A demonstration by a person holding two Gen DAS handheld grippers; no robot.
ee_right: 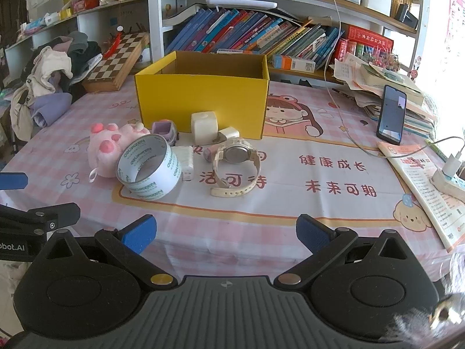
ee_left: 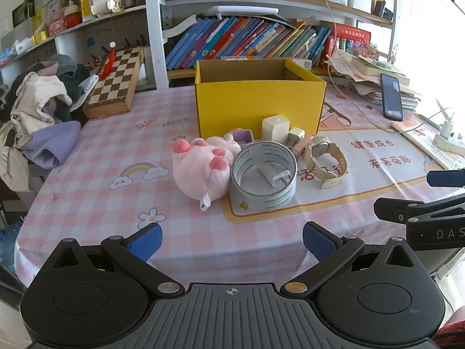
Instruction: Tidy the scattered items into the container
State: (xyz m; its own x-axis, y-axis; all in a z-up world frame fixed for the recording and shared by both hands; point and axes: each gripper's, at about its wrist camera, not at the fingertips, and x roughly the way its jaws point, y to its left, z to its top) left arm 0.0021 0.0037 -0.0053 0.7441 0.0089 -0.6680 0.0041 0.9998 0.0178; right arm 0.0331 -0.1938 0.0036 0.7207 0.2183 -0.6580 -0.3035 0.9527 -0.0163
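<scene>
An open yellow cardboard box [ee_left: 258, 107] [ee_right: 200, 101] stands at the table's middle back. In front of it lie a pink plush paw [ee_left: 200, 168] [ee_right: 106, 148], a roll of clear tape [ee_left: 264, 174] [ee_right: 148, 168], a cream wristwatch [ee_left: 325, 157] [ee_right: 235, 165], a white cube [ee_left: 274, 128] [ee_right: 204, 128], a small purple box [ee_left: 243, 136] [ee_right: 163, 129], a small white plug [ee_left: 296, 135] [ee_right: 228, 134] and a white packet [ee_right: 186, 160]. My left gripper [ee_left: 232, 242] is open and empty, near the table's front edge, short of the tape. My right gripper [ee_right: 226, 235] is open and empty, short of the watch.
A chessboard box [ee_left: 116, 84] and a pile of clothes [ee_left: 43, 110] sit at the left. A phone [ee_right: 391, 115], stacked books, a booklet [ee_right: 424, 189] and a power strip with cable [ee_right: 450, 180] are at the right. Bookshelves stand behind the table.
</scene>
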